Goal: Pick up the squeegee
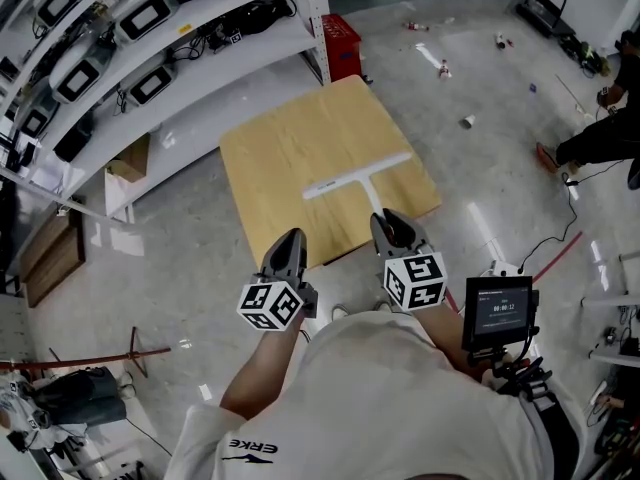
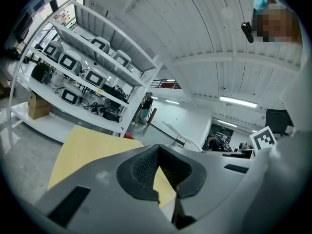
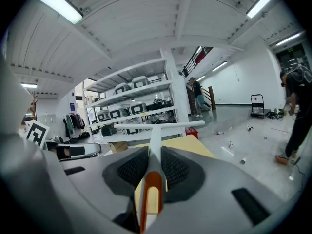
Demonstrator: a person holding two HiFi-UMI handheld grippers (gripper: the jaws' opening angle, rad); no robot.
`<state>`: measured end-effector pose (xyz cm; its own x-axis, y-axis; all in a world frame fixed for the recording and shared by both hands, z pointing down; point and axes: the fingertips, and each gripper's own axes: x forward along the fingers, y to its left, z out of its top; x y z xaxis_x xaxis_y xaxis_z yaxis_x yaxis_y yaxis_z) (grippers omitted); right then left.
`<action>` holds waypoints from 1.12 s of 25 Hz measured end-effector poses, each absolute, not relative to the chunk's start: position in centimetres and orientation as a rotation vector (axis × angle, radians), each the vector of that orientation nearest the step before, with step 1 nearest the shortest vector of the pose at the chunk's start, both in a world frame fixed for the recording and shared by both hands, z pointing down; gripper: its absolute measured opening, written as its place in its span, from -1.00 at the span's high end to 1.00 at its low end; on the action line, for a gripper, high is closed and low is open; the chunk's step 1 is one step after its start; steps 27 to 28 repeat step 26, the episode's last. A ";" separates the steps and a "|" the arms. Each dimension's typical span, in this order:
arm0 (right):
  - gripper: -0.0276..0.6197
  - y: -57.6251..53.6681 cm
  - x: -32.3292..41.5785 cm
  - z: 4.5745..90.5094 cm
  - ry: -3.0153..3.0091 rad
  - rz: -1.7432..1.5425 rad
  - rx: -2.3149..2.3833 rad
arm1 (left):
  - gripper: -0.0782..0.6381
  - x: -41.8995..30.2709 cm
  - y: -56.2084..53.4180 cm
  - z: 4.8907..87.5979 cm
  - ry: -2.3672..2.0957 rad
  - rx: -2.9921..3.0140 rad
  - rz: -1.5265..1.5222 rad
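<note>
The squeegee [image 1: 357, 175] is white and T-shaped, with its long blade across the far end and its handle running back toward me. My right gripper [image 1: 386, 220] is shut on that handle over the near part of the light wooden table [image 1: 290, 138]. In the right gripper view both dark pads press the handle [image 3: 155, 139], the orange-and-white handle end [image 3: 151, 196] lies behind them, and the blade [image 3: 161, 126] shows above the table's far edge. My left gripper [image 1: 291, 240] hovers at the table's near edge, shut on nothing [image 2: 157, 149].
White shelving [image 1: 150, 28] loaded with devices and cables runs along the left. A red crate [image 1: 341, 41] stands behind the table and a cardboard box [image 1: 130, 158] under the shelf. A person [image 1: 600, 138] is at the right, with small litter and cables on the floor. A screen [image 1: 497, 308] hangs at my right side.
</note>
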<state>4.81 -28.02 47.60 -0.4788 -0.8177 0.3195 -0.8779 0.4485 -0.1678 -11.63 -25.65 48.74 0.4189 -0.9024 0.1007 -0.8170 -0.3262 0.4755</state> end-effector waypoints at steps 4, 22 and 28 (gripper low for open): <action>0.65 -27.9 5.1 48.0 -2.512 0.459 1.480 | 0.77 -11.4 -25.5 49.1 -1.464 2.222 -0.250; 0.65 -27.9 3.9 47.8 -2.511 0.477 1.451 | 0.77 -11.9 -25.1 48.6 -1.452 2.223 -0.222; 0.65 -28.0 3.7 47.9 -2.512 0.476 1.444 | 0.77 -12.2 -25.1 48.6 -1.461 2.219 -0.222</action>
